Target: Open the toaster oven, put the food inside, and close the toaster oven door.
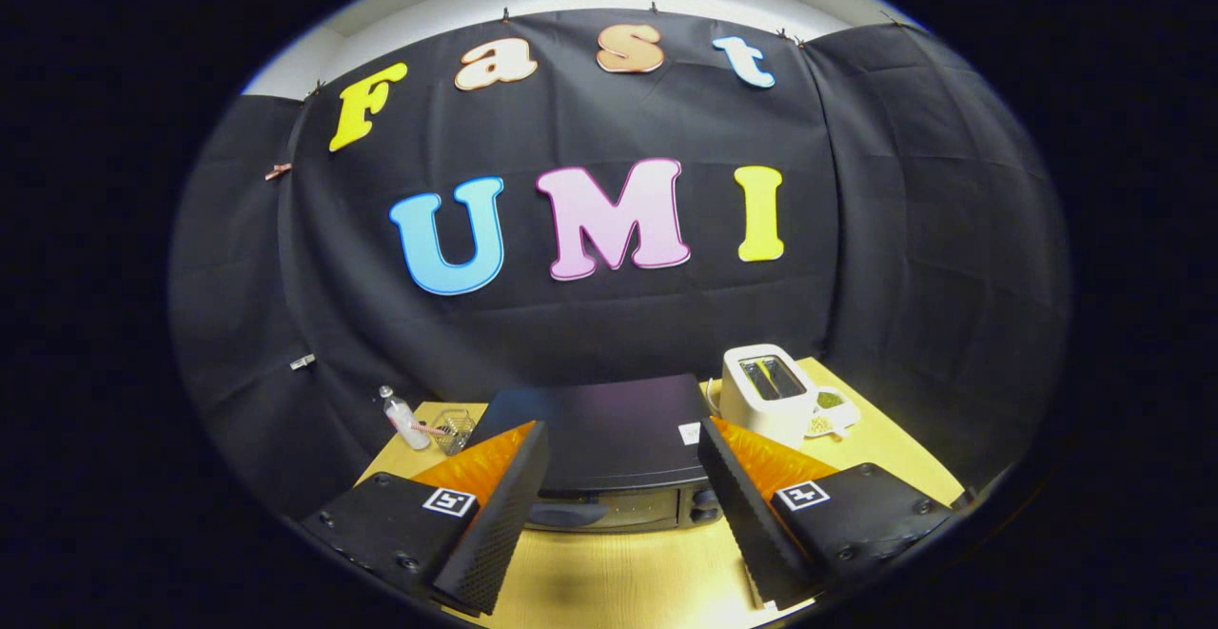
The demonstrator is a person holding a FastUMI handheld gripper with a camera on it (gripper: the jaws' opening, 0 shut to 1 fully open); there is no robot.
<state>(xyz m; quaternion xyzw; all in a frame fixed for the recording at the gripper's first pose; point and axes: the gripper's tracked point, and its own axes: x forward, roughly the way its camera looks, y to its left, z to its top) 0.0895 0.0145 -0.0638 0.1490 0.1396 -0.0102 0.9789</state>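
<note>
A black toaster oven [609,434] stands on the wooden table [618,572], seen from above and in front, just beyond my fingers. Its door [609,510] looks closed, with a handle across the upper front and knobs at the right. My gripper [623,515] hovers above the table in front of the oven, open, with nothing between its fingers. The left finger [495,524] and the right finger [752,515] stand wide apart, framing the oven's front. I cannot pick out the food with certainty.
A white pop-up toaster [766,401] stands right of the oven, with a small dish of greenish items [830,415] beside it. Left of the oven are a small clear bottle [404,420] and a wire basket [455,429]. Black cloth walls close off the back.
</note>
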